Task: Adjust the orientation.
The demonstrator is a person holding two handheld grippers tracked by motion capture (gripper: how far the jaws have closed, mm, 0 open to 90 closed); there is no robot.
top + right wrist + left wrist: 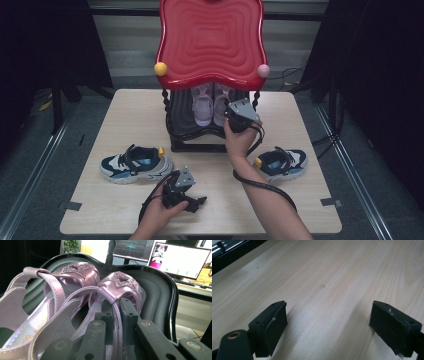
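- Right gripper (233,114) is reaching under the red top tier (210,40) of the shoe rack and clamping its jaws, nearly closed, on the heel strap of the right lilac sandal (117,290); in the right gripper view the thin strap is running up between the two black pads.
- Left gripper (196,204) is resting low over the near part of the table (115,210), its jaws standing wide apart with bare wood between them and nothing in their grasp.
- Red top tier, wavy-edged and ribbed, is overhanging the lower shelf and hiding much of the sandals in the high view; a yellow ball (160,68) and a pink ball (263,70) are sitting on its front corners.
- Black lower shelf (160,290) is carrying both sandals side by side, the left lilac sandal (50,290) touching the held one, each showing a glittering star on its front.
- Left blue sneaker (136,164) is lying on the table left of the rack, just beyond the left gripper.
- Right blue sneaker (281,162) is lying to the right of the person's right forearm, well apart from its mate.
- Black cable (260,185) is trailing from the right gripper along the forearm.
- Monitors (180,260) are glowing behind the rack in the right gripper view.
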